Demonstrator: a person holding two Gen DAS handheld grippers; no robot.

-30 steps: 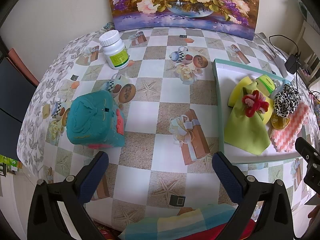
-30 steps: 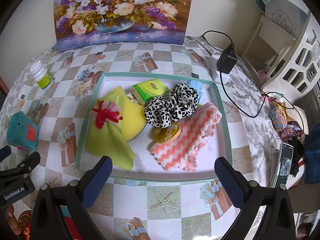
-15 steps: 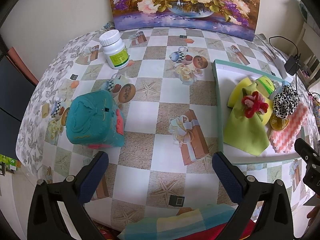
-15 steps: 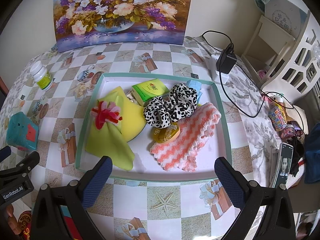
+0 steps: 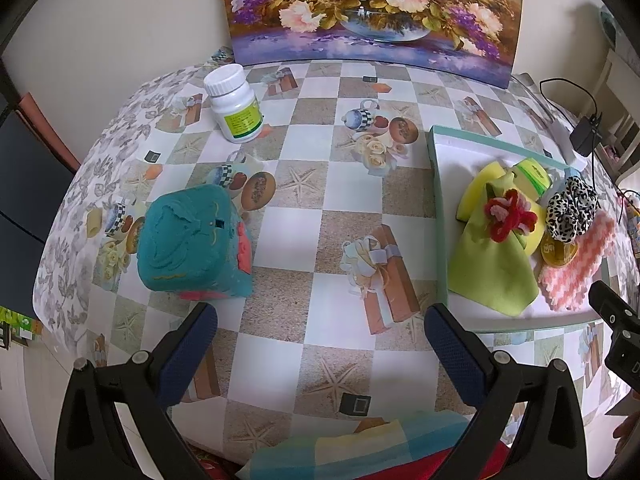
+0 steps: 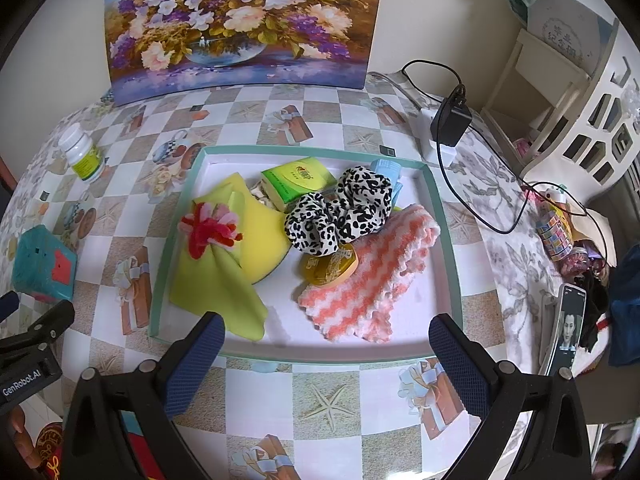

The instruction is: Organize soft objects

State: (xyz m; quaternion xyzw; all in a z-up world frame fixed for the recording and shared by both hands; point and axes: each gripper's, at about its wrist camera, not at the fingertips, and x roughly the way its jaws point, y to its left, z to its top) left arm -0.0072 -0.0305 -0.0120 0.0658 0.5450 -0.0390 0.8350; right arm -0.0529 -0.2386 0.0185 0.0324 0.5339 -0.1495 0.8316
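Observation:
A teal soft cube [image 5: 194, 240] with red patches sits on the checkered table at the left; it also shows in the right wrist view [image 6: 43, 263]. A teal-rimmed white tray [image 6: 448, 240] holds a green cloth [image 6: 216, 280] with a red pom-pom [image 6: 210, 230], a yellow sponge [image 6: 260, 224], a leopard scrunchie [image 6: 340, 210], a pink-white wavy cloth [image 6: 372, 276], a green packet [image 6: 298, 182] and an amber disc [image 6: 330, 266]. My left gripper [image 5: 320, 344] is open and empty, just right of and nearer than the cube. My right gripper [image 6: 326, 356] is open and empty at the tray's near rim.
A white pill bottle [image 5: 234, 106] stands at the back left. A flower painting [image 5: 372, 12] leans on the wall. A charger and cable [image 6: 450, 120], a phone [image 6: 566, 330] and small clutter lie to the right of the tray. The tray [image 5: 436, 216] is at the right in the left wrist view.

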